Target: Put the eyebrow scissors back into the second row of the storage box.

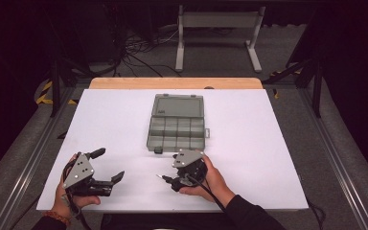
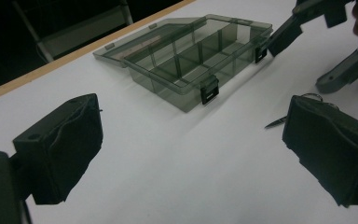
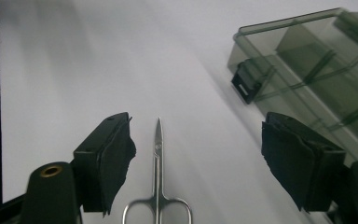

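A small pair of steel scissors [image 3: 157, 177] lies flat on the white table [image 1: 249, 143], blades shut, tip pointing away in the right gripper view. My right gripper [image 3: 204, 161] is open, its jaws standing either side of the scissors without touching them; they lie nearer the left-hand jaw. In the high view the right gripper [image 1: 171, 171] sits just below the box, with the scissors' tip [image 1: 164, 178] poking out leftward. My left gripper [image 1: 109, 165] is open and holds nothing, low at the front left. The left gripper view shows its gripper [image 2: 193, 144] spread wide, facing the scissors' tip [image 2: 276, 122].
A smoky transparent organizer box [image 1: 177, 127] stands open mid-table, lid laid back, several compartments bare, black latches on its front wall. The box [image 3: 317, 60] is close to my right gripper's right-hand jaw. A wooden strip [image 1: 172, 83] edges the table's far side.
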Tool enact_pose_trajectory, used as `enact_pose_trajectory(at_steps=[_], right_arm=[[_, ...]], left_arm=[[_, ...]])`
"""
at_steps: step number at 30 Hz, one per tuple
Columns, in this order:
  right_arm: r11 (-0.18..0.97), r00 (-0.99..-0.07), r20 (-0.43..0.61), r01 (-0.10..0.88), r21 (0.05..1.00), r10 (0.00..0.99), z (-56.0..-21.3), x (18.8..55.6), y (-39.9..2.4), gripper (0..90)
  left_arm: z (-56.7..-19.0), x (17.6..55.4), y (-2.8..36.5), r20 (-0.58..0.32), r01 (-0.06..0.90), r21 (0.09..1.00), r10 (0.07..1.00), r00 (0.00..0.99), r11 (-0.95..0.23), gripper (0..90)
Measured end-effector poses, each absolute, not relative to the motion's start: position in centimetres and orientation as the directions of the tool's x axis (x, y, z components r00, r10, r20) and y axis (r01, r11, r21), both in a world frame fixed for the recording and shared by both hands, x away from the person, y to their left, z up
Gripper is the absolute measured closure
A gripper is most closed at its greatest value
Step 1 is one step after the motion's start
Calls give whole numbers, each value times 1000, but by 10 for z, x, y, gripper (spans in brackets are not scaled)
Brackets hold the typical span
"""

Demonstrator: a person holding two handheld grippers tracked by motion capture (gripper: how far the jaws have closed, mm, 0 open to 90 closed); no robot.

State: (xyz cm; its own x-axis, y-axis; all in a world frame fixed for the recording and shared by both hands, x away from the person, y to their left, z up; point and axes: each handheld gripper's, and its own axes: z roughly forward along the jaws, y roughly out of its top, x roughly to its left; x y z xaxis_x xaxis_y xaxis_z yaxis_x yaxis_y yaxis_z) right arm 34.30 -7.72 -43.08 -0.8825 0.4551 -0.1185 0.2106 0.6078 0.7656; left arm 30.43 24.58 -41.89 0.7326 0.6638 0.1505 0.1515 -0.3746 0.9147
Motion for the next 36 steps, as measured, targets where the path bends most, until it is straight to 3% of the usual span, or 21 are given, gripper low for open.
enact_pose_trajectory(at_steps=[3,7,20,24,36], right_arm=[[628,-893,-92,234,742,442,-440,348,-65,264],[665,-902,-91,240,707,422,-450,350,-55,361],[674,-904,-8,313,669,428,-455,357,-54,803],[686,-907,-15,307,659,421,-454,355,-53,853],[666,-903,-8,311,678,430,-441,352,-64,858]], left_arm=[[-419,304,246,150,152,915,663,734,-375,57],[-419,304,245,148,153,914,660,737,-376,57],[-420,306,245,145,162,909,657,740,-383,59],[-420,306,244,140,169,908,656,741,-384,63],[-420,306,245,144,164,908,656,741,-385,64]])
